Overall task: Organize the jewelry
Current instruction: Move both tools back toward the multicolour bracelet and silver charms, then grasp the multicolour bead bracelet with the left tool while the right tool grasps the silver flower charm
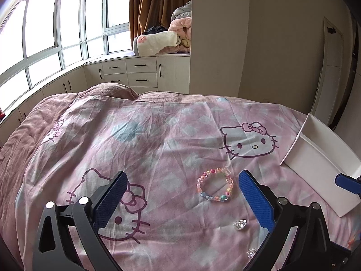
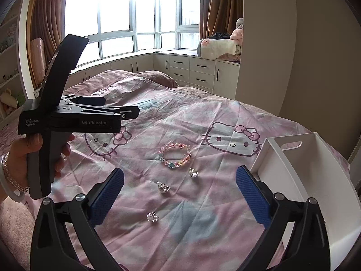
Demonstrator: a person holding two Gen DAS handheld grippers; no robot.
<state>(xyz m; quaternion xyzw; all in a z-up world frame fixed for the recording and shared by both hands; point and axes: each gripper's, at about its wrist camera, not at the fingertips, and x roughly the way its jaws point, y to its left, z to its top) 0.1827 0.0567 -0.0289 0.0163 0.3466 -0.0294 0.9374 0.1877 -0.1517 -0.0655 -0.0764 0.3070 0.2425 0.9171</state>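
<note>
Pink Hello Kitty bedspread (image 1: 158,135): beaded bracelet (image 1: 215,185) lies at one o'clock between my left gripper's (image 1: 182,199) spread jaws; right gripper (image 2: 180,195) gapes empty too.

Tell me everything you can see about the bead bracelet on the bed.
The bracelet is a closed ring of small glossy beads, mostly pink and orange, some blue and teal, plastic by the look. It lies flat on the pink quilt, touched by nothing else. A silver drop-shaped piece lies apart, nearer the camera.
</note>
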